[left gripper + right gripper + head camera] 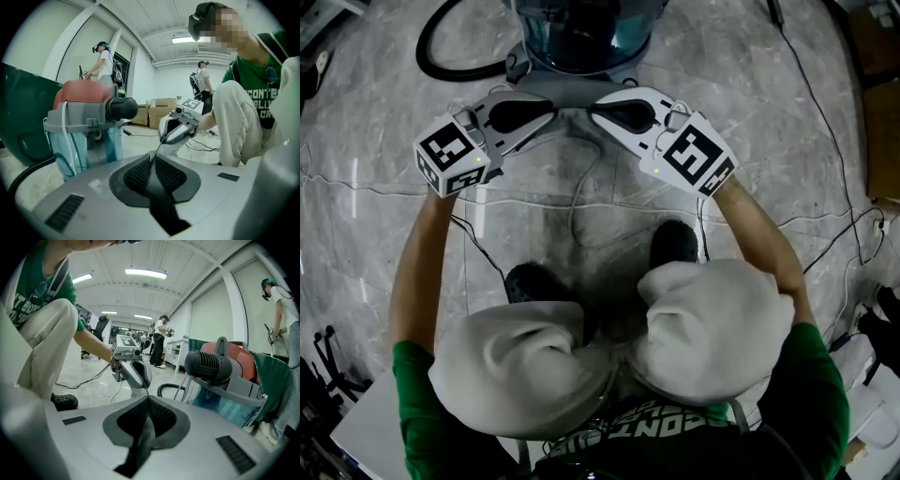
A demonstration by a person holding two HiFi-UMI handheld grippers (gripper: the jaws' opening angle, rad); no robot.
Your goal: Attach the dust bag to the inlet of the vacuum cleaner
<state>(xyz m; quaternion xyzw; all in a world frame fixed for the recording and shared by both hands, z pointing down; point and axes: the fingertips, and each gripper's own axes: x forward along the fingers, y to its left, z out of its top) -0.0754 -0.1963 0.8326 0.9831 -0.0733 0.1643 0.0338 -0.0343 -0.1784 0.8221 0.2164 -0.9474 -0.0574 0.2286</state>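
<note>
The dust bag [581, 178] is thin and see-through, like a soft sheet of clear plastic. It is held up low over the floor [375, 216], right in front of the vacuum cleaner [581, 37], and its top edge runs tight between the two tongs. Seen from each gripper view, that edge is only a fine straight line. The left tongs [551, 113] are closed flat on one end of it, and the right tongs [593, 109] are closed flat on the other end. Their tips point at each other and are very near. Both tongs are smooth grey-white plastic with black bumpy pads, and each has a cube [450, 155] with black and white squares. The vacuum cleaner has a round blue-green tank you can see through, a grey ring, a red top [82, 91] and a black ribbed tube end [208, 364]. A black bendy hose [441, 58] curls beside it. The floor is shiny grey stone with pale veins, and thin cables [825, 103] lie on it. The person's knees [712, 319] are in soft pale cloth.
</note>
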